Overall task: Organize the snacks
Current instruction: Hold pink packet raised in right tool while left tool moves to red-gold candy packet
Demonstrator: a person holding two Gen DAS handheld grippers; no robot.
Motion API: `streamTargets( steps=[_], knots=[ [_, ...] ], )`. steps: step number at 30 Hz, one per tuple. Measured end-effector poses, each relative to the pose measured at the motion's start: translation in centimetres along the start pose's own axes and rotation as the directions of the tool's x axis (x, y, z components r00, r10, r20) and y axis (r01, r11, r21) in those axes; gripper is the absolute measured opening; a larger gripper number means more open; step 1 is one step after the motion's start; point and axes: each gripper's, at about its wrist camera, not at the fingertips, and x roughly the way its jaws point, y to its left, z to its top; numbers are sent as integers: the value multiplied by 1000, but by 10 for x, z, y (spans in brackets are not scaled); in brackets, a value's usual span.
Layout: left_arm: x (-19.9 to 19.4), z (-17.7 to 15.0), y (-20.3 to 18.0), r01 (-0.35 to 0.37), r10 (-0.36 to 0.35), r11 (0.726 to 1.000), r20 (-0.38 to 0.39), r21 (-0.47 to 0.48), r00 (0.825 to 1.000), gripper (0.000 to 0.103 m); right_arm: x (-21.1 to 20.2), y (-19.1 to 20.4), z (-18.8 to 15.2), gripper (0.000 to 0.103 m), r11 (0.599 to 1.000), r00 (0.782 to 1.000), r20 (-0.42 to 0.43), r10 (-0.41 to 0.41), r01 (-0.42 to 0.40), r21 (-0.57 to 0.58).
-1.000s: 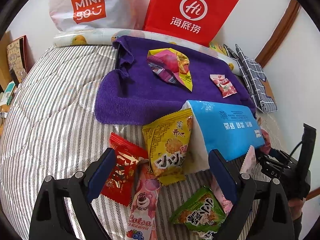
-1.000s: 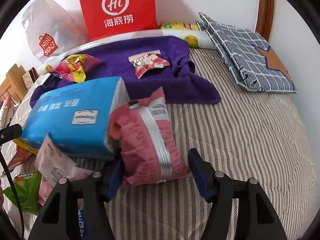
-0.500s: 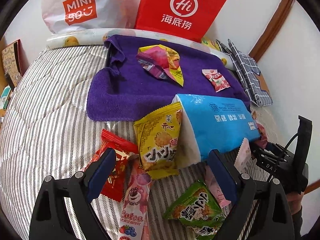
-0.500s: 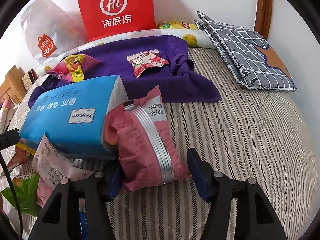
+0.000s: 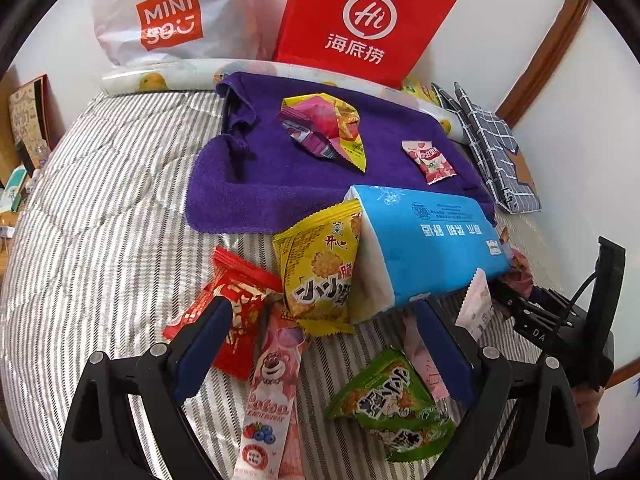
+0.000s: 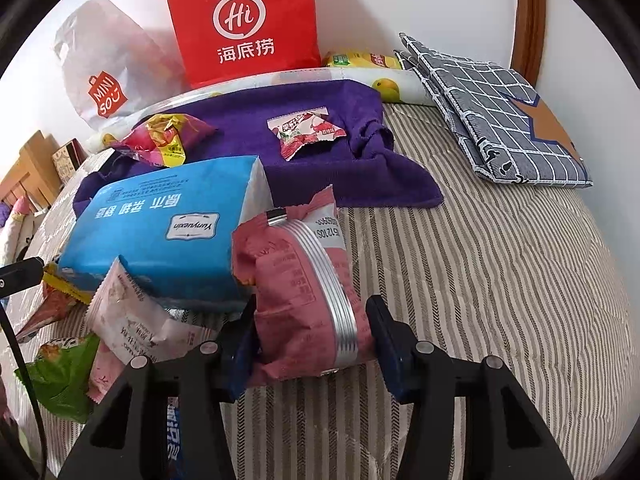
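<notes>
My right gripper (image 6: 310,320) has a pink snack bag (image 6: 296,280) with a silver seam between its fingers. Its jaws are closing and both pads touch the bag's sides. The bag leans on a blue tissue pack (image 6: 160,232). My left gripper (image 5: 320,312) hangs open over a heap of snacks: a red packet (image 5: 236,304), a pink bear-print stick (image 5: 272,384), a yellow cracker bag (image 5: 320,272) and a green bag (image 5: 392,404). On the purple towel (image 5: 248,188) lie a crumpled yellow-pink wrapper (image 5: 324,128) and a small pink-white candy packet (image 5: 430,160).
The striped bedspread (image 6: 500,280) lies bare to the right. A red paper bag (image 5: 360,20) and a white plastic bag (image 5: 168,16) stand against the wall. A grey checked cloth (image 6: 500,120) lies at the far right. A pale pink wrapper (image 6: 128,320) rests beside the tissue pack.
The right gripper's fingers have drawn in against the pink snack bag. The left gripper stays open over the heap, and its view has shifted only slightly.
</notes>
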Motion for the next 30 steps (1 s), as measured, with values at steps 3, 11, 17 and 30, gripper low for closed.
streamTargets(
  steps=[3,11,17,30],
  knots=[
    [-4,-2,1,-7,7,1000,4,-7,1000,93,-8,0,-1,49,1000,1000,14,1,-1,-2],
    [-17,-6,-4,-17,18,1000,21,-10,1000,93,-30,-1,-2,49,1000,999,53,2,-2,0],
    [-20,-13,-6,-30,30,1000,17,-8,999,93,-44,1,-2,49,1000,997,78,6,-6,1],
    [-33,-28,8,-44,45,997,19,-58,999,93,-67,11,-2,49,1000,993,121,20,-18,-17]
  ],
)
